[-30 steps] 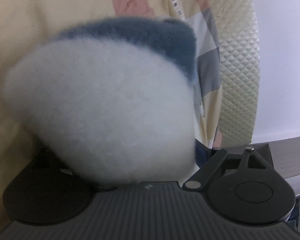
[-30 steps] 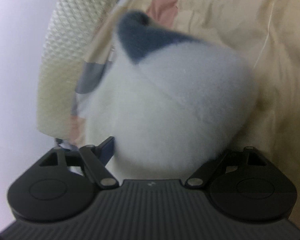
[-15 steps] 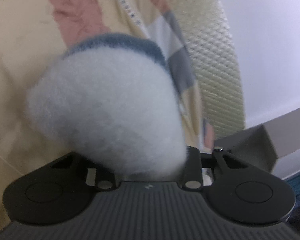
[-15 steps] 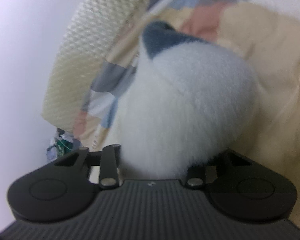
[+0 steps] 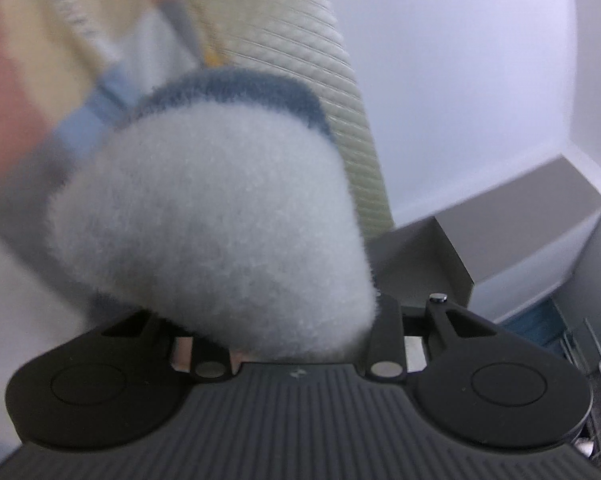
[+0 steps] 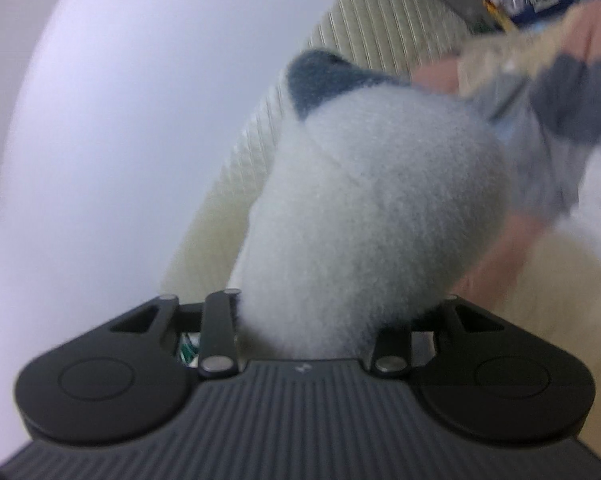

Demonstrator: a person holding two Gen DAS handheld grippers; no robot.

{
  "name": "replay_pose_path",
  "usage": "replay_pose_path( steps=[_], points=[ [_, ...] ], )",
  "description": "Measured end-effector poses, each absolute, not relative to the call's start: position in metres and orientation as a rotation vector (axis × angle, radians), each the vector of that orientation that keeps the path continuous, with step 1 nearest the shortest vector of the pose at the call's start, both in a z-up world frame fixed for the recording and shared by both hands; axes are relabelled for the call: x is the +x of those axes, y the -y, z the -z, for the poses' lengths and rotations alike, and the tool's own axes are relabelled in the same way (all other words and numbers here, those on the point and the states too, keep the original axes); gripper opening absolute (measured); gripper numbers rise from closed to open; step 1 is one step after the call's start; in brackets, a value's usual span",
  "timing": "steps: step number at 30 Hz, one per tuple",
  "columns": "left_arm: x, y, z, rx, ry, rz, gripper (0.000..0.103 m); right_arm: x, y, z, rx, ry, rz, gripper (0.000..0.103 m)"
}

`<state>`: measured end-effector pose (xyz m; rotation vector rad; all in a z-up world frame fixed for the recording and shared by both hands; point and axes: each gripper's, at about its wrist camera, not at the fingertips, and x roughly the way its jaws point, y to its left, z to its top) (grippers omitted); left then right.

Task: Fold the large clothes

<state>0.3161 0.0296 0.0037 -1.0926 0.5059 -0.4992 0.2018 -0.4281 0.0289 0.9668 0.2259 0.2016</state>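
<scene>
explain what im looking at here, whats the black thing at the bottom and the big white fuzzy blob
No robot: a person holds a two-finger gripper in each hand, with a camera on each looking forward along its fingers. The black ribbed part at the bottom is the gripper's own body. The left gripper and right gripper are each shut on a bunch of the white fleece garment with blue trim; the fingers are buried in it. Behind lie a blurred patchwork bedcover, a cream quilted headboard and a white wall.

White fleece garment (image 5: 220, 216), blue-grey edge
</scene>
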Motion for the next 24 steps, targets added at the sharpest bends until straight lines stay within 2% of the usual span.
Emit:
replay_pose_path(
  steps=[4,8,19,24],
  points=[
    [0.363,0.019,-0.019,-1.075,-0.508,0.528,0.04,0.214,0.473,-0.04,0.984,-0.165,-0.173,0.043],
    [0.408,0.058,0.002,-1.068,-0.56,0.506,0.04,0.234,0.507,-0.024,0.989,-0.157,-0.124,0.043],
    [0.478,0.089,0.117,-0.977,-0.766,0.355,0.04,0.274,0.542,0.122,1.109,-0.288,0.009,0.043],
    [0.468,0.082,0.171,-0.981,-0.788,0.372,0.042,0.264,0.543,0.17,1.132,-0.334,0.0,0.043]
  ],
)
